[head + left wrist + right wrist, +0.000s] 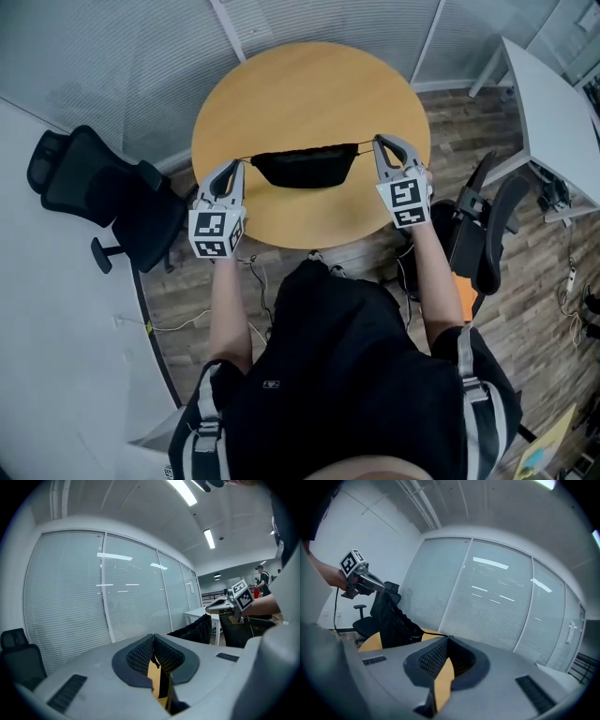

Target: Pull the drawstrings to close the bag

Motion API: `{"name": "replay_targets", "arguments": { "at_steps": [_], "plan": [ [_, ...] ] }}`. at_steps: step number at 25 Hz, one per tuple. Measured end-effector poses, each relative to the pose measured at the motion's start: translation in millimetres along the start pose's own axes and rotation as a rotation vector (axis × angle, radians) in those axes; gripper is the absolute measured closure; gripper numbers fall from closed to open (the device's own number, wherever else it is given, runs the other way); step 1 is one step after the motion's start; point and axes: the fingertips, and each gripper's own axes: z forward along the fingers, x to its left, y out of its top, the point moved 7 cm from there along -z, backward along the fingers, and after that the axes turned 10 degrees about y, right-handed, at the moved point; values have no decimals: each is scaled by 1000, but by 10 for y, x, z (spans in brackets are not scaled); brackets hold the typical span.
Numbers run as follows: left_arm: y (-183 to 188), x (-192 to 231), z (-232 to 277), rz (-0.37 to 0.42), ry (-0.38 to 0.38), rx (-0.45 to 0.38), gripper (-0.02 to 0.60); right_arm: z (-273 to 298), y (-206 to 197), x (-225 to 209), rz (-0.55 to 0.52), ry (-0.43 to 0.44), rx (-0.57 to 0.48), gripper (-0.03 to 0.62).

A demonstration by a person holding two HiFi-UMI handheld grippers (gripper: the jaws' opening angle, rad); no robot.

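Black bag (305,167) stretched over the wooden counter (309,84), drawstrings (247,158) taut both sides; left gripper (236,164) and right gripper (378,141) jaws clenched on them.

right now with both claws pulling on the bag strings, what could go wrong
1. The left claw and right claw each pinch a thin drawstring right at their tips, so a harder pull could let a cord slip out.
2. The black bag seems to hang between them over the round table. An uneven pull may drag it sideways rather than cinch its mouth.
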Motion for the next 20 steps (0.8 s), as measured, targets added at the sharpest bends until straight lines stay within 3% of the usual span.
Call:
{"name": "replay_targets", "arguments": {
  "at_steps": [20],
  "plan": [
    [41, 123, -50, -26, 62, -5, 561, -73, -67, -169, -43, -43, 30, 535]
  ]
}}
